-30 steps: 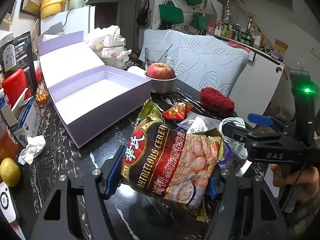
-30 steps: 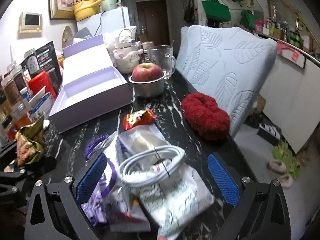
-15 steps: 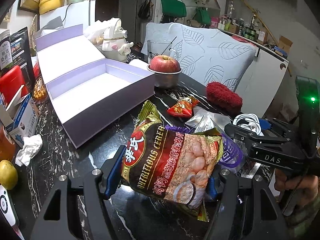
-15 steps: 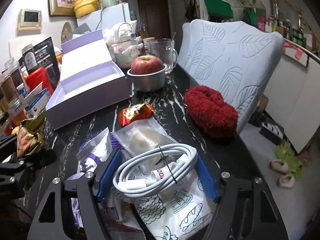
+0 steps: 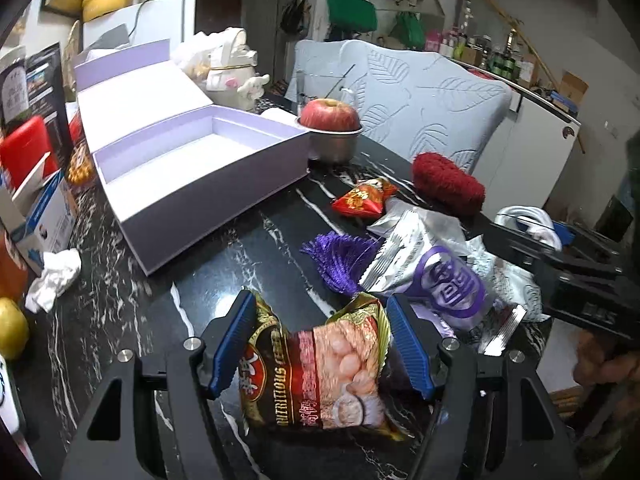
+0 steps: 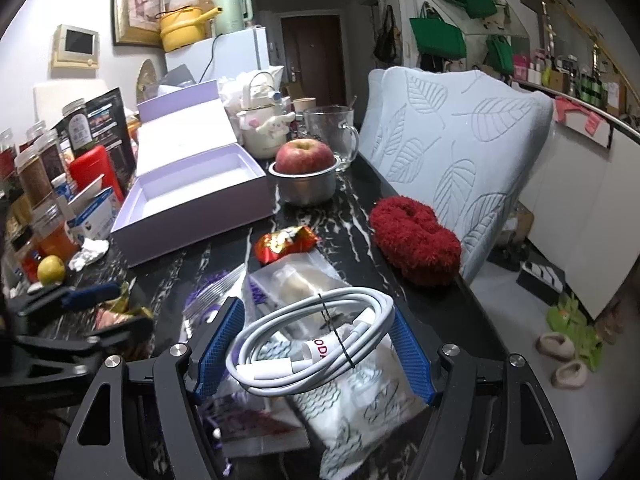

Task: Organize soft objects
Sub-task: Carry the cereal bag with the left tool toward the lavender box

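My left gripper [image 5: 320,344] is shut on a crumpled cereal packet [image 5: 316,372], held just above the black marble table [image 5: 224,280]. My right gripper [image 6: 312,348] is shut on a coiled white cable [image 6: 312,340] over a pile of packets. An open lilac box [image 5: 192,164] lies ahead at the left, also in the right wrist view [image 6: 192,188]. A small red snack packet [image 5: 364,200], a purple tassel [image 5: 340,256], a silver and purple packet [image 5: 432,268] and a fuzzy red scrunchie [image 5: 448,184] lie between.
An apple in a metal bowl [image 6: 304,176] and a glass mug [image 6: 332,136] stand behind the box. Jars, a red tin and a blue carton [image 6: 88,212] crowd the left edge. A crumpled tissue [image 5: 54,276] and a lemon [image 5: 12,332] lie at the left. A cushioned chair [image 6: 460,152] flanks the right.
The right gripper has closed on the white cable and lifted it. The left gripper has squeezed the cereal packet narrower and swung slightly right.
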`<state>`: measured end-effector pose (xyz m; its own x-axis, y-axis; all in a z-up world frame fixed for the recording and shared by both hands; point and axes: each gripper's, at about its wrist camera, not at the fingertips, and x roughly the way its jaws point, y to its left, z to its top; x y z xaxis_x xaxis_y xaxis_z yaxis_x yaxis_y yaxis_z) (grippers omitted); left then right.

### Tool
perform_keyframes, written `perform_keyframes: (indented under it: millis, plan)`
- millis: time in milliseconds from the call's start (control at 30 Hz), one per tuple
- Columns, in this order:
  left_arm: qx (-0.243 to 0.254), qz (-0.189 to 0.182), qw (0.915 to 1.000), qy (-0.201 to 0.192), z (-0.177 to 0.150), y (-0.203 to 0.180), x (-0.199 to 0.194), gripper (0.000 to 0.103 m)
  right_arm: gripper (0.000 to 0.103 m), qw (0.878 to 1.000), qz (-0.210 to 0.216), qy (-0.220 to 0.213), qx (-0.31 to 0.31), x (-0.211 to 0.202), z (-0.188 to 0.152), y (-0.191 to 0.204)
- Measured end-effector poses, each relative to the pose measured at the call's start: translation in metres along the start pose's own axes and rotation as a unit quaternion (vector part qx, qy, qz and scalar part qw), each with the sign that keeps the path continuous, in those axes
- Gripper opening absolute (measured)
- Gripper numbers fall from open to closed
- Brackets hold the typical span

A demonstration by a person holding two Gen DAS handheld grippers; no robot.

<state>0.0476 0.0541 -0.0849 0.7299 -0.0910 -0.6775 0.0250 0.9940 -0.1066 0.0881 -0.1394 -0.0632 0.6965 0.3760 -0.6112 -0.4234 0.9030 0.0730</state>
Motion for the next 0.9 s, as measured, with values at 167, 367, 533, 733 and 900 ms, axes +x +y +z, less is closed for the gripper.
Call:
perform_keyframes:
  millis: [167, 367, 533, 733, 900]
  plan:
    - [-0.006, 0.024, 0.9987, 0.045, -0.008, 0.001, 0.016, 0.070, 0.073, 1.000, -0.009, -0.007, -0.004, -0.012, -0.004, 0.002]
    - [-0.024, 0.054, 0.9960, 0.067, -0.017, 0.009, 0.022, 0.078, 0.073, 1.000, -0.010, -0.012, -0.006, -0.017, -0.004, 0.003]
    - [-0.025, 0.070, 0.9946, 0.072, -0.023, 0.015, 0.019, 0.090, 0.073, 1.000, -0.006, -0.011, -0.012, -0.017, -0.006, 0.008]
    - [-0.035, 0.092, 0.9914, 0.086, -0.033, 0.025, 0.021, 0.097, 0.073, 1.000, 0.004, -0.007, -0.016, -0.016, -0.009, 0.015]
    - [-0.025, 0.094, 0.9929, 0.068, -0.033, 0.023, 0.011, 0.058, 0.073, 1.000, 0.007, -0.009, -0.020, -0.018, -0.010, 0.020]
